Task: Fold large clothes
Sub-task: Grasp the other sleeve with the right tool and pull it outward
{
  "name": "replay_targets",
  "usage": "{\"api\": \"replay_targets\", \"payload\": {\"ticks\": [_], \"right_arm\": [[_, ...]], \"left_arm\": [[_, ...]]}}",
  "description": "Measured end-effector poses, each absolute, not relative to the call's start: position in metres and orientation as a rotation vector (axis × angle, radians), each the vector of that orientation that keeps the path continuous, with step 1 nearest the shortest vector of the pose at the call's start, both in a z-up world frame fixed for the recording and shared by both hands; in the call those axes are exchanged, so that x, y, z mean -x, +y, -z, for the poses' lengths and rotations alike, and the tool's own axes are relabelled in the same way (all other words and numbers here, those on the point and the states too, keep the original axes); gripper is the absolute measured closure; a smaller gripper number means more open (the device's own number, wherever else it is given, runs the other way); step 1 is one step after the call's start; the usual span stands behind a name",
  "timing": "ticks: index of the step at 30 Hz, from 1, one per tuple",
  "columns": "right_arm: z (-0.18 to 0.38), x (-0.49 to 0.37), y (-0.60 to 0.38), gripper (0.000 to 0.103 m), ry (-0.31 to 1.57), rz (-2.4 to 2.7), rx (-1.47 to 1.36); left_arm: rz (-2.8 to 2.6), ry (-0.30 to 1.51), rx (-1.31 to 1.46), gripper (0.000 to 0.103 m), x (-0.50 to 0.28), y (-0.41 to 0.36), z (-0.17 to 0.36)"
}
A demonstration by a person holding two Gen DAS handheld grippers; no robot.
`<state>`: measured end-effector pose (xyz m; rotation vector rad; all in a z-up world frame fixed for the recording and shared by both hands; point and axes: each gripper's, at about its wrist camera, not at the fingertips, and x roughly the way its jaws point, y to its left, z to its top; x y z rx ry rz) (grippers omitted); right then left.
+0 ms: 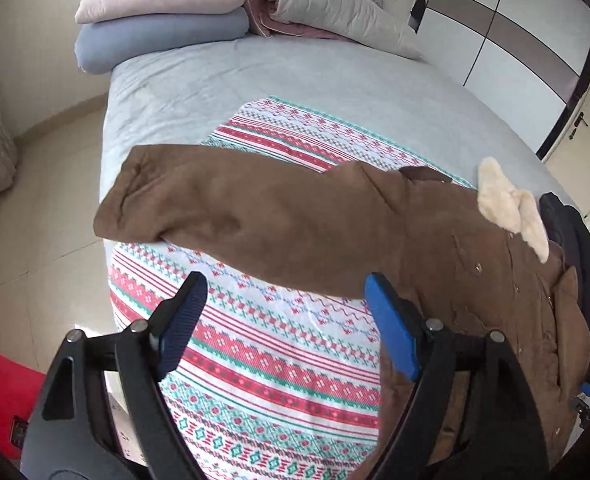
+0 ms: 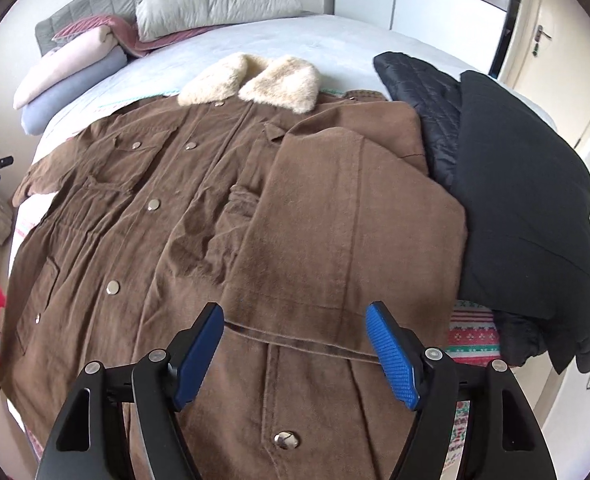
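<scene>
A brown coat (image 2: 223,216) with a cream fleece collar (image 2: 251,80) lies front-up on a patterned blanket (image 1: 263,368) on the bed. One sleeve (image 1: 231,208) stretches sideways. The left gripper (image 1: 287,320) and the right gripper (image 2: 295,344) hover wide apart, holding nothing.

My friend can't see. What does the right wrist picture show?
A brown coat with a fluffy cream collar lies buttoned on a bed, one sleeve folded across it. The open right hand-held gripper hovers above its hem; dark jackets are piled alongside.
</scene>
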<state>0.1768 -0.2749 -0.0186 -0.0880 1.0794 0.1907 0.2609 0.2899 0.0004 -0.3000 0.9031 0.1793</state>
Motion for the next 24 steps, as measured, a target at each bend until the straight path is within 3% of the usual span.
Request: {"api": "replay_targets", "payload": {"ticks": [6,8,10,12,24], "right_arm": [[0.063,-0.186,-0.224,0.029,1.136,-0.183,0.329],[0.072,-0.190,-0.222,0.042,1.110,-0.107,0.413],[0.070,-0.194,-0.234,0.083,1.105,-0.086,0.378],[0.056,-0.195,-0.248,0.095,1.085,-0.081,0.313],[-0.120,-0.200,-0.370,0.097,0.831,0.277,0.282]], "left_arm": [[0.036,0.964,0.314,0.019,-0.215,0.222,0.012],[0.064,0.974,0.251,0.019,-0.205,0.201,0.013],[0.075,0.974,0.174,0.019,-0.198,0.186,0.011],[0.088,0.970,0.121,0.019,-0.194,0.174,0.009],[0.174,0.965,0.085,0.019,-0.182,0.127,-0.003]]}}
